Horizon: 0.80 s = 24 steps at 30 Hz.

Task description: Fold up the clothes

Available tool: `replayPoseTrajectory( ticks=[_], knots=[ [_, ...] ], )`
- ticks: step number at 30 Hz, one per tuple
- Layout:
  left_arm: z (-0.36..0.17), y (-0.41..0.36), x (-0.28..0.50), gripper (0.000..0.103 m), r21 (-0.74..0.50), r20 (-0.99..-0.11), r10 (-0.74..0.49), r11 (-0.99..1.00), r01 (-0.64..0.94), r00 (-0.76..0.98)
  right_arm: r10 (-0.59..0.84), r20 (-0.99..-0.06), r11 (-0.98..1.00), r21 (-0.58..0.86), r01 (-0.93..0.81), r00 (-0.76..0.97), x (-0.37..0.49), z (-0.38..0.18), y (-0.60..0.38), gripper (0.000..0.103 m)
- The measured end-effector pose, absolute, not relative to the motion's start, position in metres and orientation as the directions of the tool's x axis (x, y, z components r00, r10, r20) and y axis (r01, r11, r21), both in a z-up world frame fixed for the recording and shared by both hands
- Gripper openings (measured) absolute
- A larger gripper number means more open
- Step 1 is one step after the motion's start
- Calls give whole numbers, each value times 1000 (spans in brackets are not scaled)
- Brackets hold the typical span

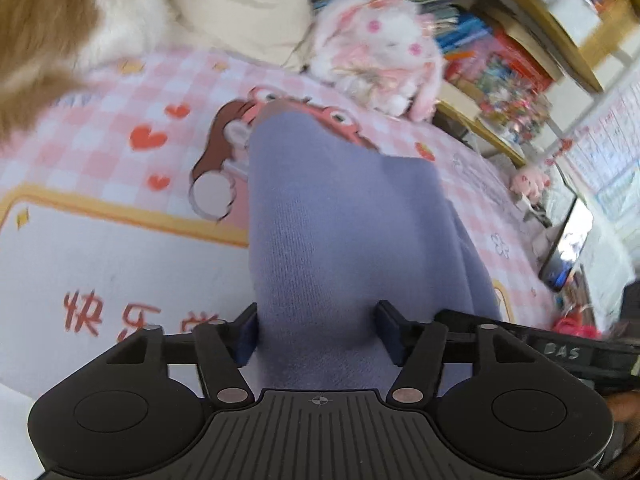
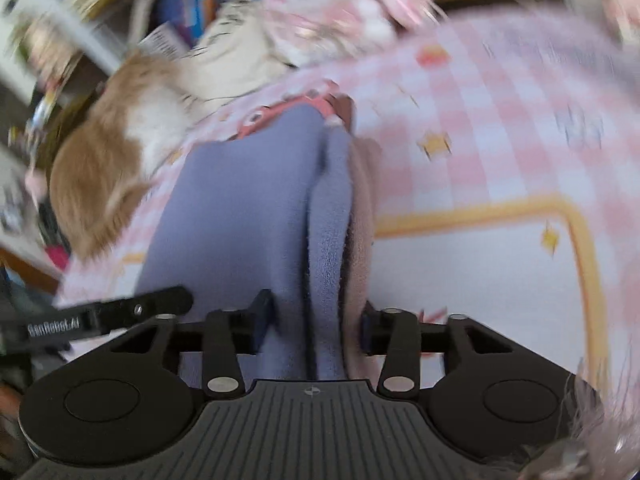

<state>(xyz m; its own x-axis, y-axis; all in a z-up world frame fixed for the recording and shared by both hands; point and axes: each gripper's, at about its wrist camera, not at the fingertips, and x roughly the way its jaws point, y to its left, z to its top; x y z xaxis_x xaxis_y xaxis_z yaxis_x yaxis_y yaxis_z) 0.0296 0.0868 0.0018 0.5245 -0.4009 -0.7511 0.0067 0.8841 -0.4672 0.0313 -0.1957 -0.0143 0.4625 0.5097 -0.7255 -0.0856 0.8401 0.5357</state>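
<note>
A lavender knit garment (image 1: 344, 224) is lifted over a pink checked mat (image 1: 120, 128). It hangs away from both cameras. My left gripper (image 1: 318, 332) is shut on a thick bunch of its cloth between the blue pads. My right gripper (image 2: 312, 326) is shut on another bunch of the same garment (image 2: 248, 208), where a fold seam and a pinkish-beige layer (image 2: 362, 216) show on the right side. The right gripper's body shows at the lower right of the left wrist view (image 1: 560, 348). The left gripper's body shows at the left of the right wrist view (image 2: 112, 316).
A brown and white plush (image 2: 104, 168) and a white and pink bunny plush (image 1: 380, 44) lie at the mat's far edge beside a cream bag (image 1: 248, 12). Bookshelves (image 1: 500, 40) stand behind. The mat (image 2: 500, 140) has a yellow-bordered white panel (image 1: 100, 264). Both views are motion blurred.
</note>
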Motion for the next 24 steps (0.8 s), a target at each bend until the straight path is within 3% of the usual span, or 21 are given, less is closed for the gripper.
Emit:
replayPoseTrajectory(
  ticks=[2, 4, 10, 13, 17, 19, 24],
  knots=[
    [-4, 93, 33, 76, -499, -754, -420, 866, -24, 504, 526, -716, 819, 572, -45, 459, 32, -18, -202, 49],
    [-10, 98, 35, 81, -533, -747, -443, 845, -48, 496, 525, -713, 816, 577, -36, 464, 30, -18, -202, 49],
    [-11, 85, 36, 80, -494, -748, -432, 869, 12, 504, 506, -722, 829, 557, -37, 472, 31, -16, -193, 49],
    [-11, 81, 35, 68, -502, -739, -440, 865, 20, 511, 494, -723, 836, 548, -33, 483, 30, -16, -192, 48],
    [-10, 78, 32, 61, -481, -733, -426, 876, 38, 531, 486, -724, 845, 532, -52, 490, 29, -16, -187, 38],
    [-7, 75, 30, 57, -461, -729, -414, 886, 57, 545, 483, -712, 848, 525, -72, 510, 26, -12, -185, 29],
    [12, 65, 16, 53, -372, -688, -378, 917, 145, 620, 458, -663, 876, 449, -176, 592, 11, 6, -174, 27]
  ],
)
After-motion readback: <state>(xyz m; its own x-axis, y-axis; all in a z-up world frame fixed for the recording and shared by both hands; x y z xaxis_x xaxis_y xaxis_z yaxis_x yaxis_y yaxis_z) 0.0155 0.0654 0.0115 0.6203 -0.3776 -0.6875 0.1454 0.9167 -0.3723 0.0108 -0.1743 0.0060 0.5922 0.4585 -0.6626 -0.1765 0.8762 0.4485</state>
